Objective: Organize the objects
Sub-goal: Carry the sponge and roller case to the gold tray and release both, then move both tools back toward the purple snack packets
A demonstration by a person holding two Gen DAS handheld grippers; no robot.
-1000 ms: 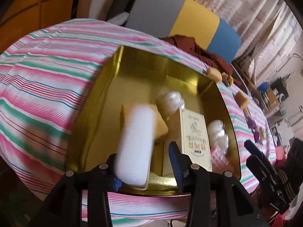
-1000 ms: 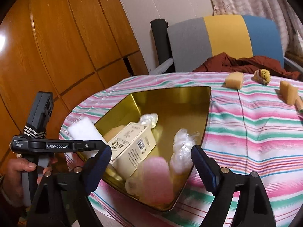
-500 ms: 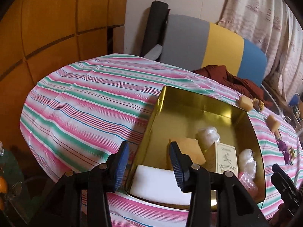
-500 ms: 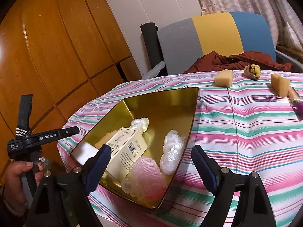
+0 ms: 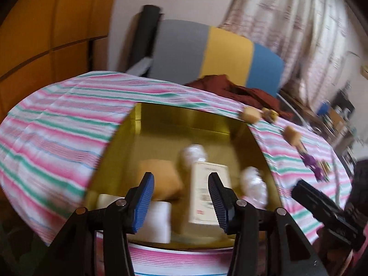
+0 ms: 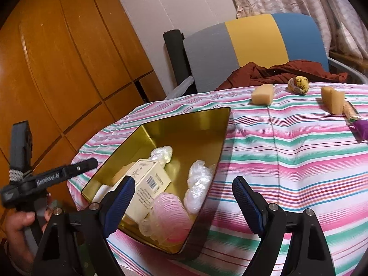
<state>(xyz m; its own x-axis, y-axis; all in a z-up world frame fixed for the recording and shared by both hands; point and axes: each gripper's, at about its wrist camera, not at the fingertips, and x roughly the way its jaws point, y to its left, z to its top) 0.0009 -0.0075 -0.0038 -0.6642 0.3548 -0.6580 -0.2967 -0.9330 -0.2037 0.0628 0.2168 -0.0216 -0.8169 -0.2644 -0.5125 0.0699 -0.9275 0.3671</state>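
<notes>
Both grippers hang empty above the gold tin (image 6: pixel 188 124): left gripper (image 5: pixel 180 203) jaws just opening, right gripper (image 6: pixel 181 207) spread wide. White foam block (image 5: pixel 158 222) lies inside, near corner.

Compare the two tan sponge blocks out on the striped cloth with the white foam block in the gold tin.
Place: the two tan sponge blocks sit far back on the striped cloth, outside the gold tin; the white foam block lies inside it, at the near corner.
Colour: the sponges are tan; the foam is white.
View: the sponges show whole; the foam is partly hidden by the tin's wall and a box.
Shared: all are soft-looking blocks, none held.
</notes>
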